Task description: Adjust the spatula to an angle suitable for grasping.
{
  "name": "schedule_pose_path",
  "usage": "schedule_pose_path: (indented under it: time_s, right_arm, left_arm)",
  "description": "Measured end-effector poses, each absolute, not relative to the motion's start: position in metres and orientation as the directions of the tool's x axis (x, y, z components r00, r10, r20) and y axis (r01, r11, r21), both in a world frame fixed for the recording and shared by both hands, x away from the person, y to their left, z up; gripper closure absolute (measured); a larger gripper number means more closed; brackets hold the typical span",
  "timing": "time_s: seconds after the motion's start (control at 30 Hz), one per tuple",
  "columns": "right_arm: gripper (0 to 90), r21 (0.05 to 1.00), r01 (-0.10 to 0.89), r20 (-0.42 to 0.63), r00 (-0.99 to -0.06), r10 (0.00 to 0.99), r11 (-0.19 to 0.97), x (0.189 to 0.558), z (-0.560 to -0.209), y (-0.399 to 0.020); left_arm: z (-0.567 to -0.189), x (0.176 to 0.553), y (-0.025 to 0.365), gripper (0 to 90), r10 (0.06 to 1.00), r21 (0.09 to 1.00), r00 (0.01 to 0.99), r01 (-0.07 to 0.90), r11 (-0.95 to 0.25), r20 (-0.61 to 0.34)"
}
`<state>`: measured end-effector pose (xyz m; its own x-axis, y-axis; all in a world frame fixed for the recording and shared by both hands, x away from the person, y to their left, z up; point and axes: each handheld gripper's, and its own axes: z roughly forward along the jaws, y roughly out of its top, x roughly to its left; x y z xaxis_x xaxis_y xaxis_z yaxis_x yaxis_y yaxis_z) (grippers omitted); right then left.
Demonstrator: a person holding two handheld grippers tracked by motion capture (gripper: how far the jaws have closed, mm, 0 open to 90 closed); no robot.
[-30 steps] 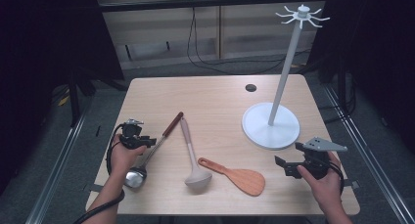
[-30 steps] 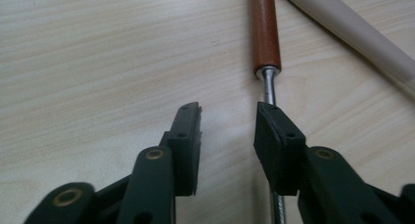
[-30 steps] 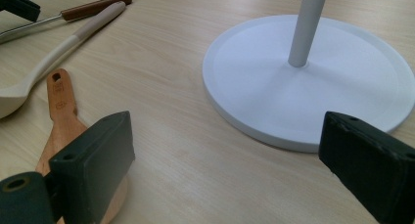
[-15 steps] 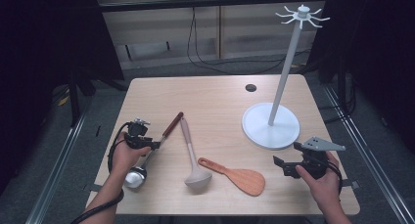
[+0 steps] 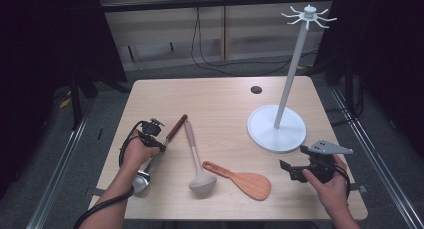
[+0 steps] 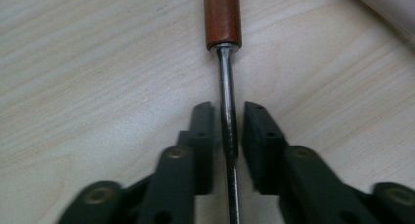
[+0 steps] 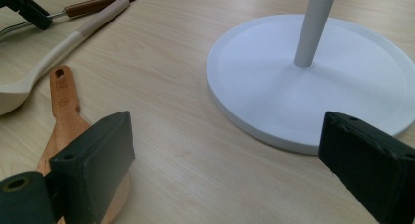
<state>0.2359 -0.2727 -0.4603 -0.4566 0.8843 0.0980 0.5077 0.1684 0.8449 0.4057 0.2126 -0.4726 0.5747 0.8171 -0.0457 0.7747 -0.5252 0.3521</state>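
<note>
A metal ladle (image 5: 141, 181) with a red-brown wooden grip (image 6: 222, 18) lies at the table's left. My left gripper (image 5: 161, 145) sits over its thin steel shaft just below the wooden grip. Its jaws have just been closing, and in the left gripper view the left gripper (image 6: 228, 121) has its pads drawn in against the shaft on both sides. My right gripper (image 5: 286, 170) rests low at the front right with its jaws wide apart. In its own view the right gripper (image 7: 230, 145) has bare tabletop between its jaws, in front of the white stand base (image 7: 313, 82).
A beige ladle (image 5: 195, 154) and a wooden spatula (image 5: 247, 181) lie mid-table. The spatula's blade (image 7: 63, 111) is close to my right gripper's left jaw. The white hook stand (image 5: 276, 128) rises at the right. A dark grommet hole (image 5: 256, 89) marks the far edge.
The left gripper slid forward and right along the metal ladle's shaft toward the wooden grip, and its jaws drew in around the shaft. The right hand kept still.
</note>
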Motion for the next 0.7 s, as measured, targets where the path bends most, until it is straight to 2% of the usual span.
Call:
schedule_pose_path:
  time_s: [0.07,0.27,0.3,0.33,0.4,0.5,0.57,0.7]
  right_arm:
    - [5.9,0.843,0.51,0.1,-0.461,0.882,0.171,0.236,-0.461,-0.273]
    - [5.9,0.847,0.508,0.116,-0.459,0.881,0.153,0.235,-0.46,-0.273]
    - [5.9,0.849,0.507,0.119,-0.46,0.88,0.15,0.236,-0.459,-0.273]
    - [5.9,0.849,0.507,0.119,-0.46,0.88,0.15,0.236,-0.459,-0.273]
    - [5.9,0.85,0.504,0.118,-0.46,0.88,0.15,0.237,-0.459,-0.272]
    - [5.9,0.851,0.503,0.125,-0.47,0.874,0.149,0.24,-0.459,-0.268]
    - [5.9,0.852,0.502,0.129,-0.477,0.869,0.15,0.242,-0.459,-0.265]
    - [5.9,0.854,0.496,0.127,-0.49,0.863,0.156,0.245,-0.459,-0.261]
  left_arm:
    - [-0.473,0.407,0.214,84.0,0.833,0.355,0.549,0.793,-0.495,-0.066]
    - [-0.473,0.396,0.226,84.8,0.844,0.438,0.53,0.781,-0.446,-0.086]
    - [-0.467,0.391,0.232,84.8,0.849,0.492,0.519,0.766,-0.413,-0.096]
    - [-0.467,0.391,0.232,84.8,0.849,0.492,0.519,0.766,-0.413,-0.096]
    - [-0.459,0.385,0.237,84.8,0.863,0.57,0.491,0.746,-0.345,-0.12]
    - [-0.446,0.374,0.247,85.0,0.854,0.674,0.505,0.675,-0.301,-0.125]
    - [-0.443,0.37,0.249,85.0,0.849,0.707,0.505,0.657,-0.261,-0.155]
    - [-0.436,0.359,0.251,85.0,0.846,0.772,0.51,0.597,-0.219,-0.154]
